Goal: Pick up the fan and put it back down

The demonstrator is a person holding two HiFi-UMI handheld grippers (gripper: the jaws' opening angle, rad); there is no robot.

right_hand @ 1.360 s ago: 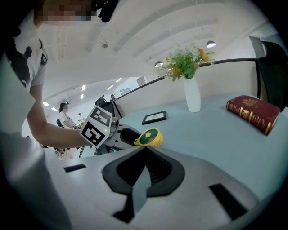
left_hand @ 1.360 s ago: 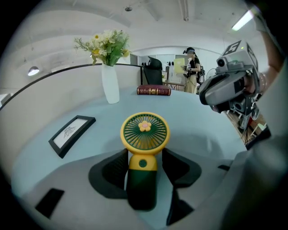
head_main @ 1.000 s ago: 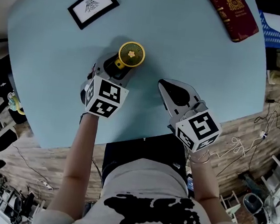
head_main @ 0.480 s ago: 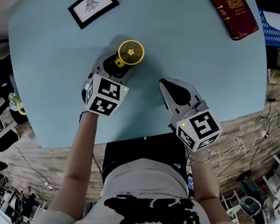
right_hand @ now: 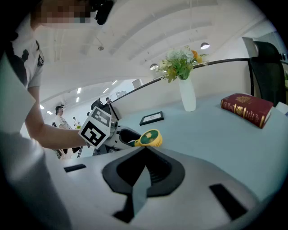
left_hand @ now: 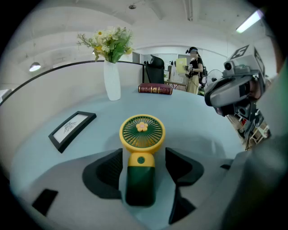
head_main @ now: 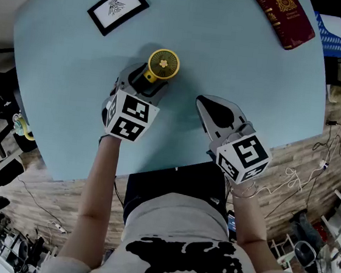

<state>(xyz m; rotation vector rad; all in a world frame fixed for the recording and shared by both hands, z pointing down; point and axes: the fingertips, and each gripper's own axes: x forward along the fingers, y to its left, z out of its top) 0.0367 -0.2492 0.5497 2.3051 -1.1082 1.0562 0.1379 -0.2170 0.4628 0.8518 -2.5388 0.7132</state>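
Note:
A small hand fan (head_main: 163, 64) with a yellow round head and dark green handle lies on the light blue table (head_main: 229, 54). My left gripper (head_main: 145, 81) straddles the handle. In the left gripper view the fan (left_hand: 141, 134) sits between the black pads (left_hand: 105, 168), with a gap showing on the right side. The jaws have just been opening and stand open around the handle. My right gripper (head_main: 206, 103) rests on the table to the right, empty, and its jaws meet at the tip (right_hand: 145, 149).
A black picture frame (head_main: 118, 7) lies at the table's far left. A red book (head_main: 282, 17) lies at the far right. A white vase with flowers (left_hand: 112, 81) stands at the far edge. People stand in the room beyond the table.
The left gripper's jaws look slightly wider around the fan's handle. Neither hand has moved and the fan stays where it was.

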